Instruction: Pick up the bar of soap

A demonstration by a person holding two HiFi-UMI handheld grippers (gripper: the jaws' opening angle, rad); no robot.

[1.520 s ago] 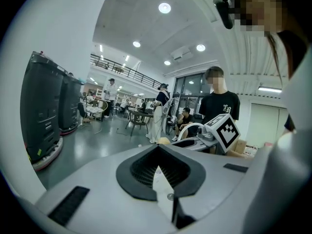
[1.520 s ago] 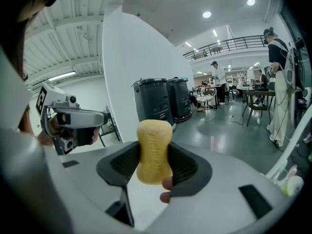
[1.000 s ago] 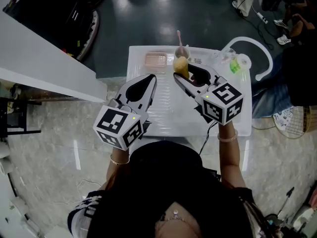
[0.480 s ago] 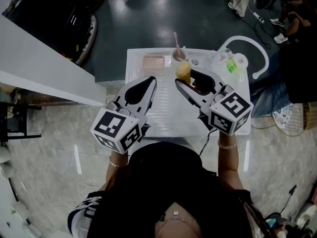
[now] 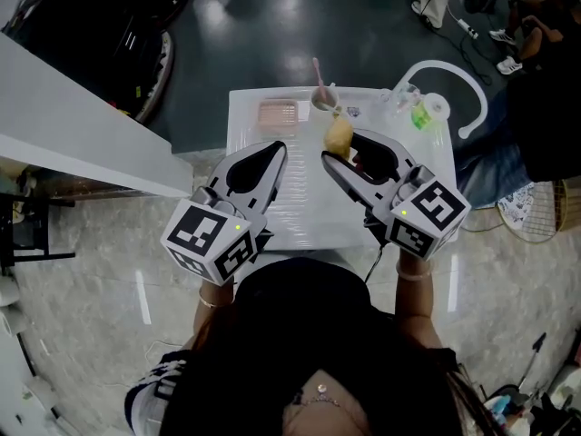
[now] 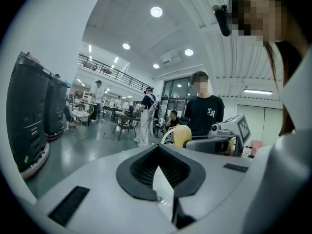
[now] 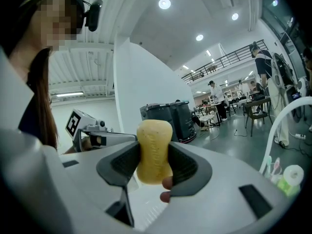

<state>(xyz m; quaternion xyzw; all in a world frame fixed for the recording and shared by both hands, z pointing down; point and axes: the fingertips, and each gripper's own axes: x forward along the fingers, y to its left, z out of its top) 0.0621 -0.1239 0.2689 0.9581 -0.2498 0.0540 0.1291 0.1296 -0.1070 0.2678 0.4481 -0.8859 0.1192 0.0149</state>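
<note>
Where the soap is: the yellow oval bar of soap [image 7: 154,147] is pinched between the dark ribbed pads of the right gripper [image 7: 155,165]. It stands upright, with its rounded top poking out past the jaw tips.
Right gripper: clamped on the soap from both sides, both pads pressed right against it.
Over the table: seen from the head view, the soap sits at that gripper's tips over the far half of the small white tabletop [image 5: 300,203], near the little cup [image 5: 322,100] at the far edge.
Left gripper [image 5: 272,146]: jaws closed tip to tip with nothing in them, over the left half of the tabletop, well apart from the soap.
Other stuff: pink ribbed soap dish [image 5: 279,113] near the far left corner, small green object [image 5: 419,116] near the far right corner.
</note>
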